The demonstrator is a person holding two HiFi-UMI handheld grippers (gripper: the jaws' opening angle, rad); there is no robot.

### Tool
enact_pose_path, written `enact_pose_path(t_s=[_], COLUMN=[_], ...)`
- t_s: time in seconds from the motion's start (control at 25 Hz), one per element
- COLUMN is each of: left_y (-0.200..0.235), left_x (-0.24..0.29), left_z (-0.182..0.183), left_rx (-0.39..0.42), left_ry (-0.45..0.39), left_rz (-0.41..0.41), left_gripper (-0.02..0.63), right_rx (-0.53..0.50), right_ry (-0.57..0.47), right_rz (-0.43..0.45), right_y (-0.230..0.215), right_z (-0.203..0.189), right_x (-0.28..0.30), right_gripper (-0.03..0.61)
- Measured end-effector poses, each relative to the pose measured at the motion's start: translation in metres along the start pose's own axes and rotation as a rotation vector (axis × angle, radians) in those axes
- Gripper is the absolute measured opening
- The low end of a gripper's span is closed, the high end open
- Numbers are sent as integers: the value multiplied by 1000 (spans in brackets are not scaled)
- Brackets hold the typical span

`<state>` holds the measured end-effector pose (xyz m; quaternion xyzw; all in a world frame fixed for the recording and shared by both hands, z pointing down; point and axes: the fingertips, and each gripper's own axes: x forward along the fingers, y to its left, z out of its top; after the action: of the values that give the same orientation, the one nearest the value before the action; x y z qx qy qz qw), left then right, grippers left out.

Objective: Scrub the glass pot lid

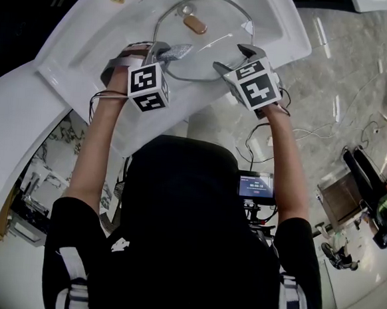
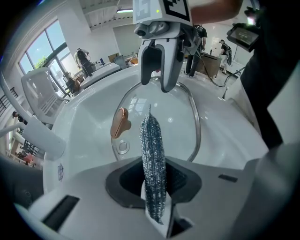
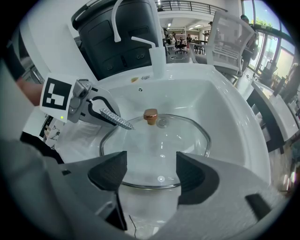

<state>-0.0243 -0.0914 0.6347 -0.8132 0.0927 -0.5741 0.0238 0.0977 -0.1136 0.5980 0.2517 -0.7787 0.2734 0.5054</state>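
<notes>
The glass pot lid lies in the sink. Above it, the left hand-held gripper pinches a silvery scrubber. The right hand-held gripper gapes at its rim.

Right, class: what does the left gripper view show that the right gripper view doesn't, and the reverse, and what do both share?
Left only: the right gripper from outside, jaws apart. Right only: the left gripper from outside, and the white tap. Both: the scrubber in the left gripper's shut jaws, the glass lid, its copper knob, the white sink.
</notes>
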Motion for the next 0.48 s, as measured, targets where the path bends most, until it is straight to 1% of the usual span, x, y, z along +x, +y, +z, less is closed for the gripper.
enact_pose_path(t_s=[0.48], left_y=[-29], left_x=[-14], left_z=[5], left_rx=[9], left_ry=[3], left_rz=[-32], left_gripper=[74], right_rx=[3], right_ry=[10], right_rz=[-3], right_y=[0], right_z=[0], right_x=[-1], right_gripper=[321])
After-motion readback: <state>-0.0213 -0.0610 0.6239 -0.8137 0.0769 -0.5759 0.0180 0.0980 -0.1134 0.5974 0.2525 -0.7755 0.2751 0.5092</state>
